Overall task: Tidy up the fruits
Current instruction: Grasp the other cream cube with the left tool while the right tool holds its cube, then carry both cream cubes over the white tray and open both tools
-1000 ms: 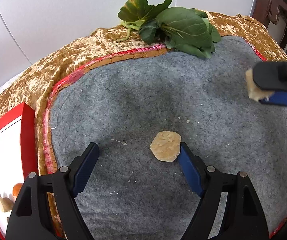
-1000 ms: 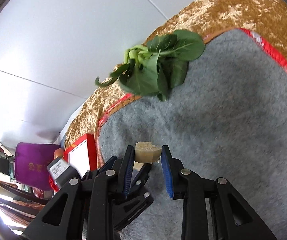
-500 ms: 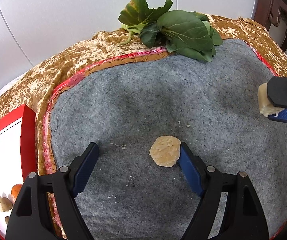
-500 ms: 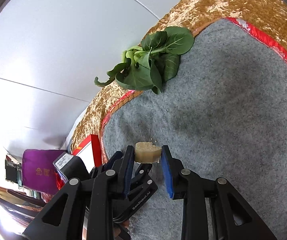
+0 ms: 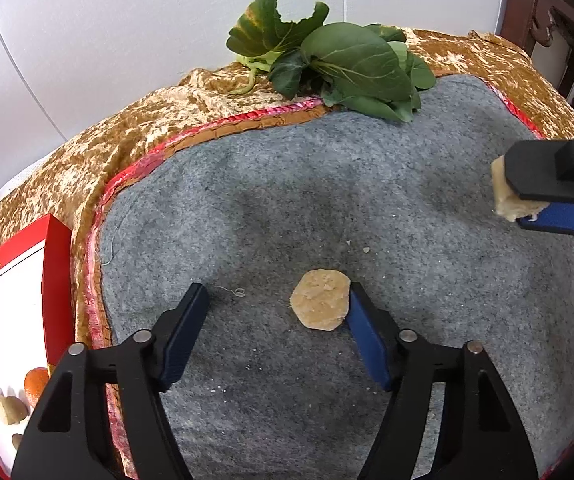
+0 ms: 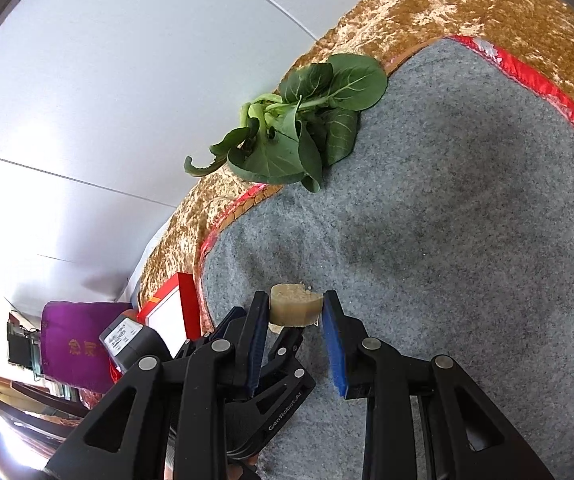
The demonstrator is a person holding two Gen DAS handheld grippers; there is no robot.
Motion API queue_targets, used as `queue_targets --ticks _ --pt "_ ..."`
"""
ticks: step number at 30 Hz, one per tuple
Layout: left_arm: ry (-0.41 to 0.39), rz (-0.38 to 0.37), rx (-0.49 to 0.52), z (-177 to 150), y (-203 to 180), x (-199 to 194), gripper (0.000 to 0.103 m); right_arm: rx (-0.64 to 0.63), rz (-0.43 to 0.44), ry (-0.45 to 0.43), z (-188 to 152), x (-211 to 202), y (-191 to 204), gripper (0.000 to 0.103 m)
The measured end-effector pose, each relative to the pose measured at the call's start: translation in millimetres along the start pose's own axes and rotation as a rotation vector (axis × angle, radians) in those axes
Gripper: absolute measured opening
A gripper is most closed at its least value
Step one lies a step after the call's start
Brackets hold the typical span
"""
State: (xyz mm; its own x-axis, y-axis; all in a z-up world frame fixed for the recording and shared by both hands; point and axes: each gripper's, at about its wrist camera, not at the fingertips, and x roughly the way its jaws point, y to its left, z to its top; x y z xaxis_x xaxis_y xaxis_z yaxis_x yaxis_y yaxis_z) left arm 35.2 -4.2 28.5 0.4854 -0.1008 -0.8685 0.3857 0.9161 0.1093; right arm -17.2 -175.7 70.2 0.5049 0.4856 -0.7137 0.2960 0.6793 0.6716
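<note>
A flat tan fruit slice (image 5: 320, 300) lies on the grey felt mat (image 5: 327, 200), just inside the right finger of my left gripper (image 5: 277, 312), which is open wide and low over the mat. My right gripper (image 6: 294, 312) is shut on a second tan fruit chunk (image 6: 295, 309) and holds it above the mat. That chunk (image 5: 505, 196) and the right gripper also show at the right edge of the left wrist view. A red box (image 5: 11, 320) with a white inside at the far left holds an orange fruit (image 5: 35, 384) and brown pieces (image 5: 9, 410).
A bunch of green leaves (image 5: 335, 64) lies at the mat's far edge on a gold cloth (image 5: 87, 160). A white wall stands behind. Crumbs dot the mat. A purple bag (image 6: 83, 356) and the left gripper's body (image 6: 135, 340) show in the right wrist view.
My right gripper with its chunk drifted right and down, then back up a little. The left gripper has pulled back slightly; the slice has stayed by its right finger.
</note>
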Motion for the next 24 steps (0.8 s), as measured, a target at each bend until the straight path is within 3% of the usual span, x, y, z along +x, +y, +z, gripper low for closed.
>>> queue_targets --ticks 12,19,24 --pt "-0.021 -0.047 0.047 -7.3 -9.3 -11.3 0.026 -0.045 -0.015 0.001 -3.2 7.0 11.9 0.027" --pt "-0.02 -0.094 0.002 -10.1 -0.3 -16.1 0.026 -0.054 -0.017 0.002 -3.1 11.1 15.0 0.027" --pt "-0.033 -0.069 -0.029 -15.5 16.3 -25.5 0.026 -0.071 -0.025 0.007 -3.6 14.3 17.6 0.027"
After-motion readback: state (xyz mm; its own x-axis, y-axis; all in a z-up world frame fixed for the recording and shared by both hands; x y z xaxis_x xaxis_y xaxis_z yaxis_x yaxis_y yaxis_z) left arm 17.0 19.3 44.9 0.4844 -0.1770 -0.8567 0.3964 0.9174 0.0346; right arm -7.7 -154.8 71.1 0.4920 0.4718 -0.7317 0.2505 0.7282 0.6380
